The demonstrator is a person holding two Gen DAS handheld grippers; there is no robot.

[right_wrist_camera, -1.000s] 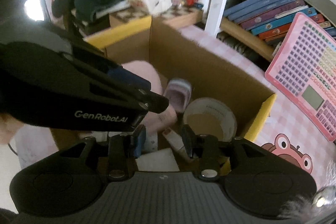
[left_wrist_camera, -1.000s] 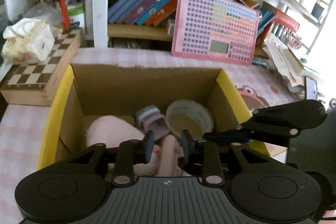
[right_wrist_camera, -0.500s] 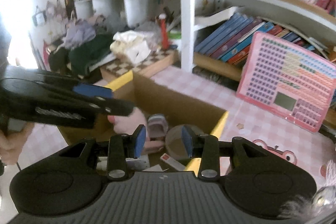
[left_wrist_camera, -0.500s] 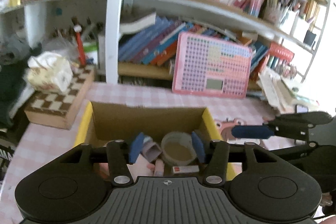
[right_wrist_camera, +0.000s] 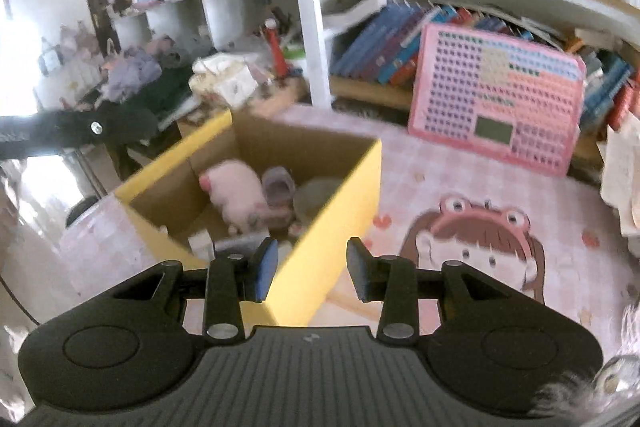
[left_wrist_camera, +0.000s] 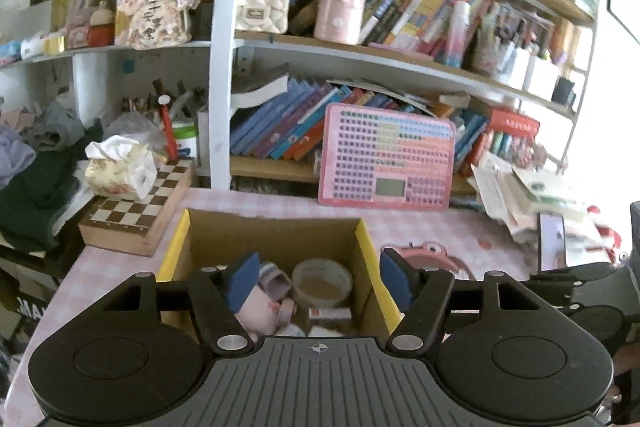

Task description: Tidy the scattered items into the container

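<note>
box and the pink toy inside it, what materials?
Box: corrugated cardboard by the look, matte brown inside, yellow coated outside, with thin straight folded walls. Pink toy: probably plush fabric, given its fuzzy, rounded, matte surface; blur hides the detail.

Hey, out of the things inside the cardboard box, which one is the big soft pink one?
The pink plush toy, lying at the box's left side. Beside it are a smaller lilac shoe-like item and a round tape roll.

A pink checked tabletop (right_wrist_camera: 404, 163) carries a yellow-sided cardboard box (right_wrist_camera: 340, 199), a wooden chessboard box (left_wrist_camera: 136, 211) beside it, and a pink button tablet (left_wrist_camera: 386, 157) leaning against the bookshelf (left_wrist_camera: 360, 55) behind. A cartoon frog-hat girl (right_wrist_camera: 476, 235) is printed on the cloth.
</note>
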